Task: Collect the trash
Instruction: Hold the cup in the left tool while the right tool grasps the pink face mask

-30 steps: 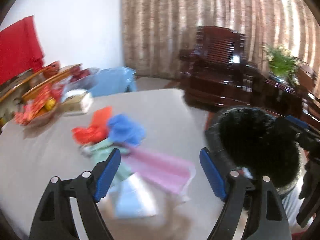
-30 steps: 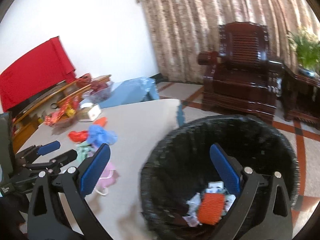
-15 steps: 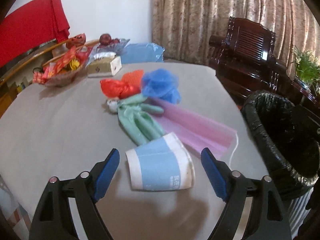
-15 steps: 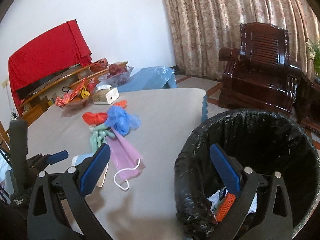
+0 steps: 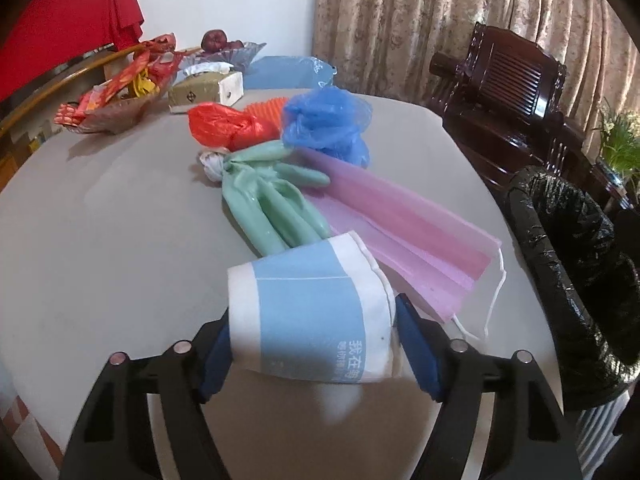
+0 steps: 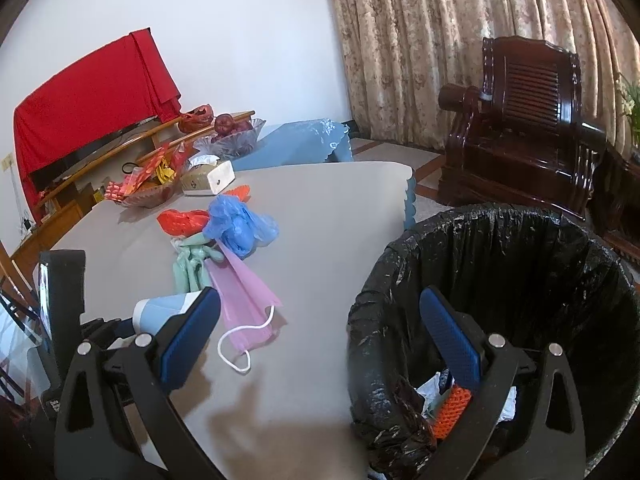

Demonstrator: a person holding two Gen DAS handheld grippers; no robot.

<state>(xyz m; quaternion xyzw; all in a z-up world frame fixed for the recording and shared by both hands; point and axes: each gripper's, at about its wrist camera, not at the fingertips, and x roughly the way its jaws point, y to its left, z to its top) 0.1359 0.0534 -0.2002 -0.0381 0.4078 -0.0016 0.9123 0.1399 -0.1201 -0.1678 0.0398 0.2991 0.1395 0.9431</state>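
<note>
A crushed paper cup, white with a pale blue band and printed characters, lies on its side at the near edge of the grey surface. The left hand-held gripper straddles it, one blue pad on each side; its jaws have just been closing in on the cup, and the pads sit at the cup's flanks, though whether they press on it I cannot tell.

Just beyond the cup, toward the middle of the surface, lies a pink face mask with a white ear loop trailing toward the right edge. Beside it is a mint-green rubber glove, its fingers touching the cup's far rim. Further back sit a crumpled blue plastic bag and a red plastic bag, touching each other. At the far left corner stand a tissue box and a dish of wrapped snacks.

The right hand-held gripper hangs released and empty, one finger over the surface's right edge, the other over the bin. This black-lined bin stands just off that edge and holds paper scraps and an orange ridged piece.
</note>
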